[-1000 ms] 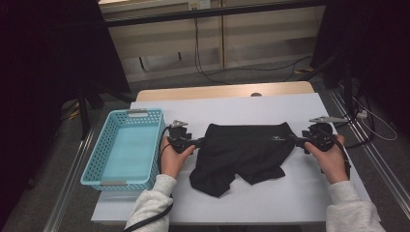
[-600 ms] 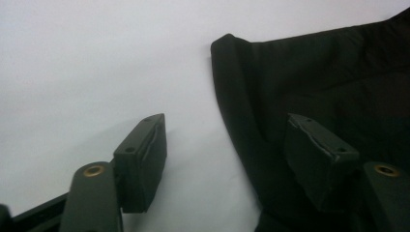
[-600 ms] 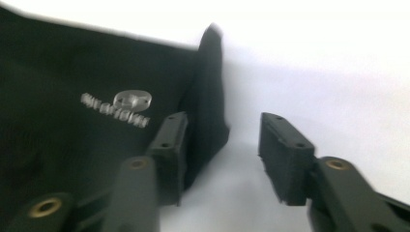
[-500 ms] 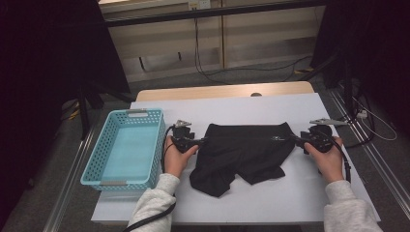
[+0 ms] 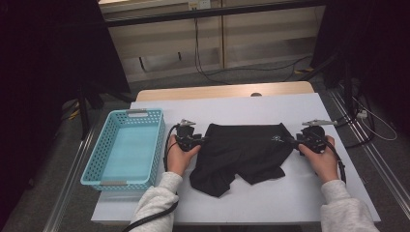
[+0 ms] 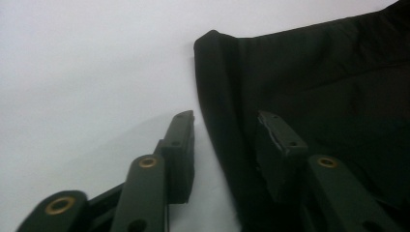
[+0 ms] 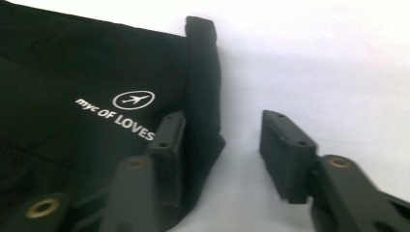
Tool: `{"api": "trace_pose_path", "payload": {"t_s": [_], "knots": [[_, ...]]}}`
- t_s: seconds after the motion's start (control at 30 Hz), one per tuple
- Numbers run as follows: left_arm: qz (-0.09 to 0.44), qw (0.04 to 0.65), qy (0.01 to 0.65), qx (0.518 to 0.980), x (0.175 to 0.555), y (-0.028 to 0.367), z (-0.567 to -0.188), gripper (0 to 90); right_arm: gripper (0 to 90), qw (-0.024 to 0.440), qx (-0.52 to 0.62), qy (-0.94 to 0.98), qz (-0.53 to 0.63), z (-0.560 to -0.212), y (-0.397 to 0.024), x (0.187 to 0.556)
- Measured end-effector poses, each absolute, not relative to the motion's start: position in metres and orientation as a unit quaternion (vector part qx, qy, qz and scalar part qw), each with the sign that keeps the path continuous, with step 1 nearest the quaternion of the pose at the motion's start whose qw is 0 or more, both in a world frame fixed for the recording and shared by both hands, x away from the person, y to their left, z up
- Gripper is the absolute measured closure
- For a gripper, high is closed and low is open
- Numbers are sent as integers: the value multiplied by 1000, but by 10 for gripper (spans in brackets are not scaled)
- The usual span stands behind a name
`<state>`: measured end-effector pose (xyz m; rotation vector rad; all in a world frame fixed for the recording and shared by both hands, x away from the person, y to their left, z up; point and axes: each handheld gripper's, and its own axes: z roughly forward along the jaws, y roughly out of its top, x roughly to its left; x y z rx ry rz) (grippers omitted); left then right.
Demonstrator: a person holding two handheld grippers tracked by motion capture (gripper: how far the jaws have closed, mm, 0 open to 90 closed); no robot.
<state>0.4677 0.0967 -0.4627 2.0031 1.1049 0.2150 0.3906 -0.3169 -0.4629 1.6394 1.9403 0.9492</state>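
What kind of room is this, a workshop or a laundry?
Probably a lab or recording workshop: a white table with black shorts and a blue basket, loose cables on the floor, metal rails alongside.

Black shorts (image 5: 244,152) with white logo, turquoise basket (image 5: 126,150).

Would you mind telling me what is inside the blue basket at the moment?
The blue basket looks empty: its pale floor shows bare in the high view. A strip of floor just behind its near wall is hidden. The black shorts lie beside it on the table.
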Motion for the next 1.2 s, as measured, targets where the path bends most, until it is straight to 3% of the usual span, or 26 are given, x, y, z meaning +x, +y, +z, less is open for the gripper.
{"api": "trace_pose_path", "payload": {"t_s": [0.13, 0.27, 0.63, 1.2], "knots": [[71, 400, 449, 796, 469, 95, -461, 753, 763, 186, 615, 677, 360, -463, -318, 389], [58, 406, 453, 791, 469, 95, -462, 845, 815, 189, 610, 679, 362, -463, -315, 389], [64, 450, 447, 770, 464, 107, -442, 866, 840, 167, 606, 647, 432, -446, -329, 379], [68, 493, 453, 740, 455, 131, -414, 868, 841, 182, 563, 655, 470, -423, -319, 373]]}}
